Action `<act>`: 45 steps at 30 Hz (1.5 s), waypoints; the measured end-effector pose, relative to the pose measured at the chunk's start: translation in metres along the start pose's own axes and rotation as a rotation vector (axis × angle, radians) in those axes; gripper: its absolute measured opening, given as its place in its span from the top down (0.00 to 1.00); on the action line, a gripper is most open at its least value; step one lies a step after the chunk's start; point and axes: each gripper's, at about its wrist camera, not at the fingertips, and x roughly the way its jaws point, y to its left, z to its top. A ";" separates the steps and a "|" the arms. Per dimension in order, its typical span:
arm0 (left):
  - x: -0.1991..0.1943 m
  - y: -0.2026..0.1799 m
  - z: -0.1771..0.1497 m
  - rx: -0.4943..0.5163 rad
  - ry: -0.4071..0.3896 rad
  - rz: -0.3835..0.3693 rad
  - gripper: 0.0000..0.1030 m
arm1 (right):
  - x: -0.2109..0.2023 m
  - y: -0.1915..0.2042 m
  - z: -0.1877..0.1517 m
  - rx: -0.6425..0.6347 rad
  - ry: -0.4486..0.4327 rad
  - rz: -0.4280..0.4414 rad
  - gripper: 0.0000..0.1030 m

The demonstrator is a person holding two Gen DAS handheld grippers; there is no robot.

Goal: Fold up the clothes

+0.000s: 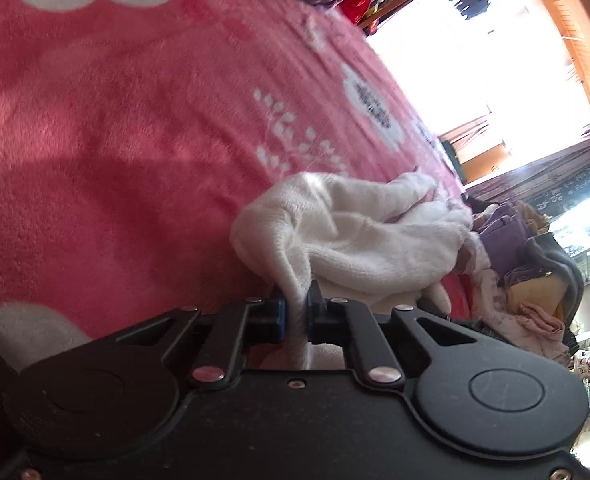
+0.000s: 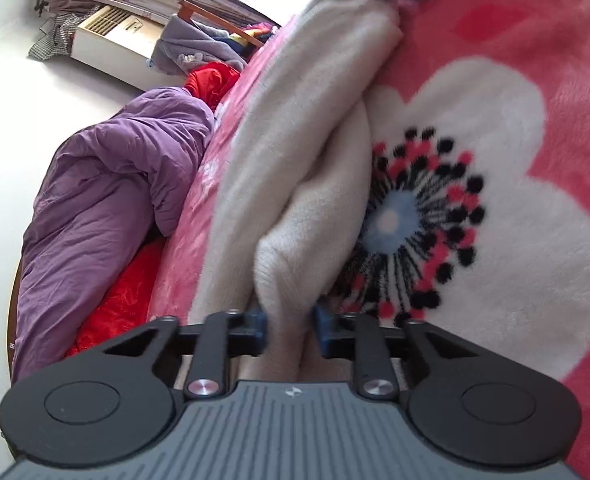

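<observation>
Both my grippers pinch the cream fleece garment (image 1: 355, 236): left gripper (image 1: 295, 312) on a thin edge, right gripper (image 2: 291, 324) on a thicker bunch. It's draped over the pink floral blanket (image 1: 115, 140). I'd keep tension even btwn hands so edges align w/o sagging.

Fluffy cream garment (image 1: 359, 236), seemingly bunched, on bed.

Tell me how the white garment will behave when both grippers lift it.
Probably floppy: the white garment already droops in soft folds from the left hand-held gripper. Likely light, since a thin pinch holds it. The fuzzy knit at the right hand-held gripper should resist slipping.
</observation>
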 end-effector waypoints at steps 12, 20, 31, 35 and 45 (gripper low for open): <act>-0.081 -0.101 0.002 0.043 -0.091 -0.358 0.96 | -0.143 0.085 0.053 -0.242 -0.150 0.003 0.90; -0.120 -0.204 -0.002 0.251 -0.075 -0.522 0.96 | -0.131 0.019 -0.013 0.150 -0.011 0.163 0.13; -0.118 -0.237 -0.025 0.239 -0.015 -0.613 0.96 | -0.092 -0.046 -0.100 0.834 -0.063 0.620 0.14; -0.117 -0.234 -0.029 0.211 -0.012 -0.616 0.96 | -0.091 -0.042 -0.088 0.803 -0.099 0.644 0.18; -0.117 -0.208 -0.020 0.157 -0.043 -0.555 0.96 | -0.088 -0.033 -0.057 0.723 -0.188 0.700 0.81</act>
